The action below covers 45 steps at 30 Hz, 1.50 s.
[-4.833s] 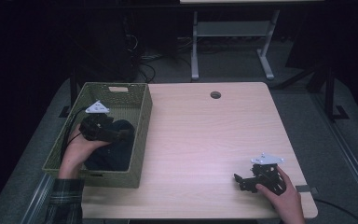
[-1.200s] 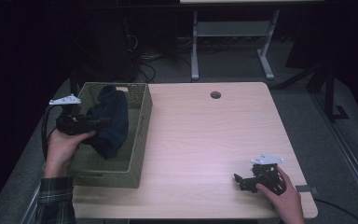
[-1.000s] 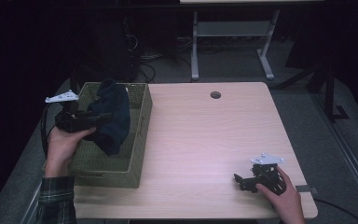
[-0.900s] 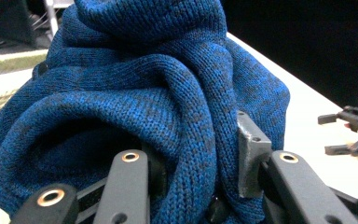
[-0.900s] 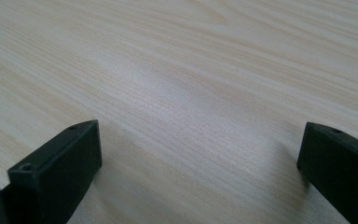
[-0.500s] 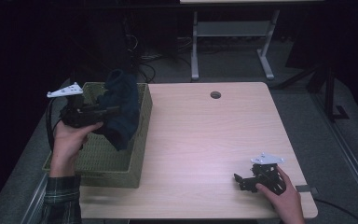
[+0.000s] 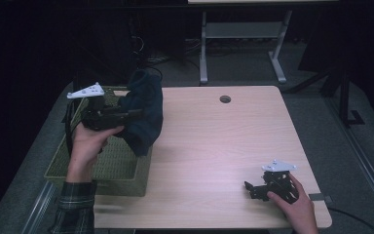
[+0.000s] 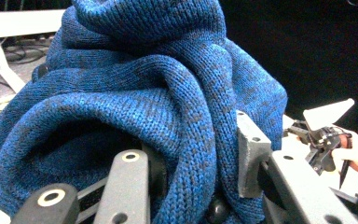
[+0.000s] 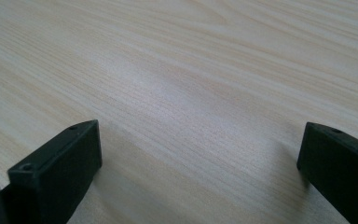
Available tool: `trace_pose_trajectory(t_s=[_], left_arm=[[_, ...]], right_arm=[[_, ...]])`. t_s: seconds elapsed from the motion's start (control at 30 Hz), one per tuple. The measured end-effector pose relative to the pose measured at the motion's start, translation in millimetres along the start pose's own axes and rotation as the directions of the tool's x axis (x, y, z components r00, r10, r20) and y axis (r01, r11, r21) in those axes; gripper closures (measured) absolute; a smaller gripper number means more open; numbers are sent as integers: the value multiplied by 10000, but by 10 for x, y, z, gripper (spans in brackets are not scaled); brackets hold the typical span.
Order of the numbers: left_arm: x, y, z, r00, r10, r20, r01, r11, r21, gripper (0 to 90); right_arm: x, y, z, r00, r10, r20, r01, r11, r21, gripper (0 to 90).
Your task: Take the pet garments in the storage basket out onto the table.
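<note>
Sweater (image 8: 168, 107): was a dark blue knitted garment with a fine ribbed weave, bunched into thick rolls and folds rather than spread flat
Sweater's colour: showed bright blue close up in the left gripper view and almost navy (image 7: 143, 114) in the high view
Sweater's place: hung in the air over the right wall of the basket (image 7: 102, 165), with its lower end dangling at the basket's rim beside the bare wood; whether that end touched the rim could not be told
Basket: was an olive-green woven box standing at the left end of the surface (image 7: 224, 146), with its mesh floor bare where it showed
Left gripper (image 8: 191, 158): was held level above the basket in the person's left hand (image 7: 90, 144), pointing toward the middle of the surface
Left fingers (image 8: 249, 154): were closed tight on a thick fold of the sweater, with knit bulging out above and on both sides of them
Right gripper (image 7: 272, 183): rested low on the surface near its front right corner, in the person's right hand (image 7: 294, 204), well apart from the sweater
Right fingers (image 9: 60, 163): stood wide apart with only pale wood grain between them, holding nothing
Sleeve (image 7: 75, 207): was plaid and covered the left forearm at the bottom edge of the high view
</note>
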<state>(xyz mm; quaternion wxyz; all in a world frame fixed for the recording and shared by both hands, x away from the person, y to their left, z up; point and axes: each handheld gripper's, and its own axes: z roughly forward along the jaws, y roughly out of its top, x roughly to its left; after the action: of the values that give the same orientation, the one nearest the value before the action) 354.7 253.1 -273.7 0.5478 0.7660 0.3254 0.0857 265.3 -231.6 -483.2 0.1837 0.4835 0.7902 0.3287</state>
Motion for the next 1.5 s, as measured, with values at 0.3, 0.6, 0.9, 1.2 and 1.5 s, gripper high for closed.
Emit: trace_pose_trajectory(t_s=[0.3, 0.6, 0.9, 1.2, 1.5], left_arm=[[-174, 84, 284, 9980, 361, 514, -363, 9993, 46, 631], [-321, 144, 557, 9936, 527, 1003, -526, 9986, -31, 633], [-478, 158, 863, 9853, 679, 1565, -695, 9976, 45, 635], [-613, 108, 1246, 9742, 982, 2034, -1109, 9925, 517, 636], [-753, -87, 1739, 9663, 1107, 2323, -1439, 9808, 1313, 636]], right_arm=[[1, 0, -1, 10000, 12, -5, -12, 10000, 4, 0], [1, 0, -2, 10000, 10, 0, -10, 10000, 12, 0], [2, 1, -2, 10000, 28, -4, -28, 10000, 8, 0], [1, 1, -1, 10000, 7, 4, -7, 10000, -3, 0], [1, 1, -1, 10000, 13, 4, -13, 10000, -1, 0]])
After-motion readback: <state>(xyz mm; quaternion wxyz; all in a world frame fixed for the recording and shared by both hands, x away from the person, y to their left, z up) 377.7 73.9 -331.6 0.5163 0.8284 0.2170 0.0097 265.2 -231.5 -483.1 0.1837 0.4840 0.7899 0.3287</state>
